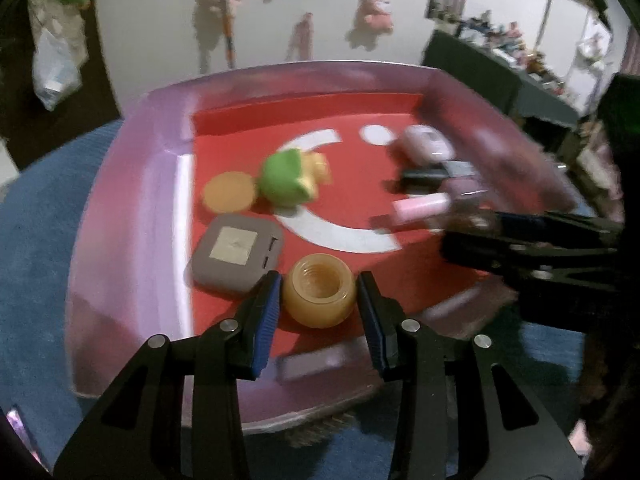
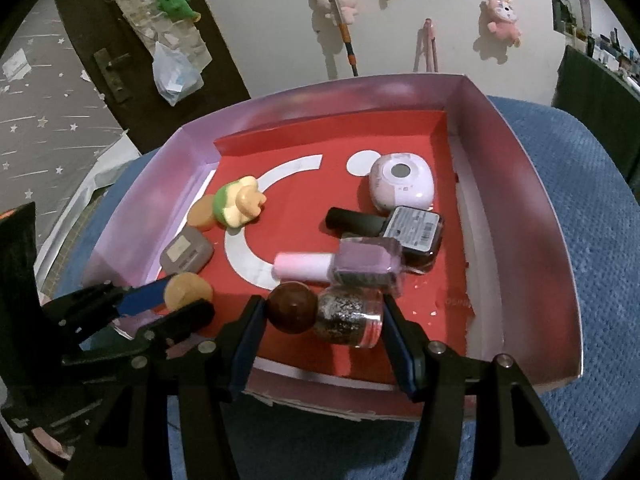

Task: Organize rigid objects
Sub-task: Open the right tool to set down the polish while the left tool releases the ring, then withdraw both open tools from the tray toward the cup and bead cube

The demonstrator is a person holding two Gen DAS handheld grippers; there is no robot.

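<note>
A blue textured surface (image 2: 568,184) carries a shallow box (image 2: 532,184) with pale purple walls and a red floor. Near its front edge a small amber jar (image 1: 319,295) stands upright, mouth open, between the pads of the left gripper (image 1: 319,312), which grasps it. Beside it to the right, a glitter polish bottle (image 2: 348,316) with a round brown cap lies on its side inside the right gripper (image 2: 322,330); whether the pads press it I cannot tell. Further in lie a purple polish bottle (image 2: 360,262), a grey case (image 1: 236,254), and a green toy (image 1: 286,180).
</note>
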